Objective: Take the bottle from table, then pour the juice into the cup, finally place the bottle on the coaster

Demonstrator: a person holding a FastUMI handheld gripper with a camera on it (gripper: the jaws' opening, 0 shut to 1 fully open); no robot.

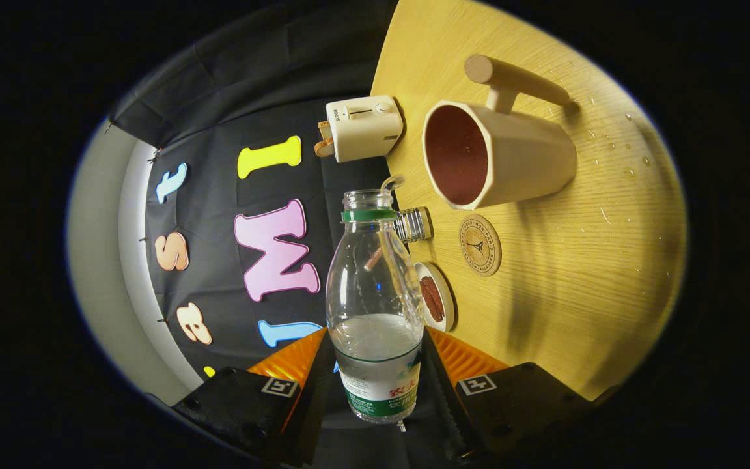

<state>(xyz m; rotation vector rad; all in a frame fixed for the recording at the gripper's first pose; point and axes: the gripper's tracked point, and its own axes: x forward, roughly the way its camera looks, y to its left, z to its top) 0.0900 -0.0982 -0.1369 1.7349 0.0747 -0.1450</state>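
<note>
My gripper [375, 384] is shut on a clear plastic bottle [373, 306], both fingers pressing its labelled lower part. The bottle has a green neck ring, no cap, and is about a third full of clear liquid. The view is rolled, so the wooden table [564, 286] appears turned on its side. Beyond the bottle's mouth stands a cream cup [499, 156] with a dark red inside and a long wooden handle. A round cork coaster [480, 245] lies on the table between the cup and the bottle.
A cream toaster [363, 127] stands beyond the cup near the table's edge. A small glass jar [413, 225] and a white dish [437, 296] with a brown piece lie close to the bottle. Water drops dot the table near the cup's handle.
</note>
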